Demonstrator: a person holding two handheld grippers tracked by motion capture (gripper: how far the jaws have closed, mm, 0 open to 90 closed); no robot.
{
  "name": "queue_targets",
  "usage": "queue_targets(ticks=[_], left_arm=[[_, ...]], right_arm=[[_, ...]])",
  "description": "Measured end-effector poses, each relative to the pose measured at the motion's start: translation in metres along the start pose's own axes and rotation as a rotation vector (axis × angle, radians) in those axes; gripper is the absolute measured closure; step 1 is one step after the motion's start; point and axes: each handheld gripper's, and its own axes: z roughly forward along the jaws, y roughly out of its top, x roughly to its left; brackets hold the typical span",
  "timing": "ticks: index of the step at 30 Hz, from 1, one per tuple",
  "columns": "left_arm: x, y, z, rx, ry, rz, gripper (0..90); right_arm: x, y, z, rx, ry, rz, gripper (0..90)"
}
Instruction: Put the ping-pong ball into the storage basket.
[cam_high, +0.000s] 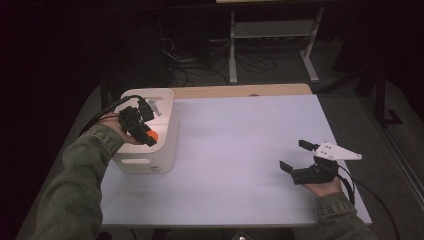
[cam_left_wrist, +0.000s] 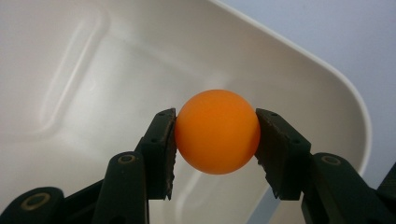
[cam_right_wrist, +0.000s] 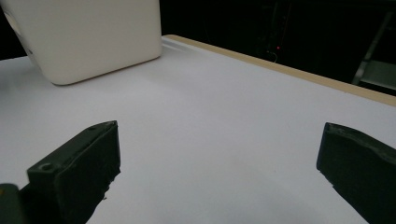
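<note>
We hold the small orange plastic ball clamped in our left gripper jaws above the white plastic bin, likely to drop it; right gripper jaws gape empty over the table.

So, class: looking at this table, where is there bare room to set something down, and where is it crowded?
The white table top lies bare from the white bin at its left edge across to the right gripper near the front right corner. The crowded spot is the bin, where the left gripper holds an orange ball over its opening.
</note>
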Motion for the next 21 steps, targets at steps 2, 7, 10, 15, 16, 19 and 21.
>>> queue_targets(ticks=[2,7,10,15,16,19,21], left_arm=[[0.0,0.001,0.003,0.003,-0.006,0.003,50.1],[0.001,0.003,0.01,0.02,-0.009,0.003,50.1],[0.003,0.003,0.013,0.022,-0.013,0.002,50.0],[0.004,0.003,0.019,0.024,-0.018,-0.003,49.8],[0.005,0.002,0.02,0.024,-0.017,-0.004,49.7],[0.005,0.001,0.022,0.025,-0.015,-0.008,49.6],[0.006,0.001,0.024,0.022,-0.02,-0.013,49.6]], right_arm=[[0.0,0.0,0.0,-0.001,0.001,-0.001,0.0],[0.0,0.0,-0.001,-0.001,0.0,0.0,0.0],[0.0,0.0,-0.001,0.0,0.001,-0.002,0.0],[0.0,0.0,-0.001,-0.007,0.0,0.002,0.0],[0.0,0.0,-0.002,-0.006,0.0,0.004,0.0],[0.0,0.001,-0.002,-0.006,0.001,0.003,0.0],[0.001,0.001,-0.002,-0.007,0.002,0.0,0.0]])
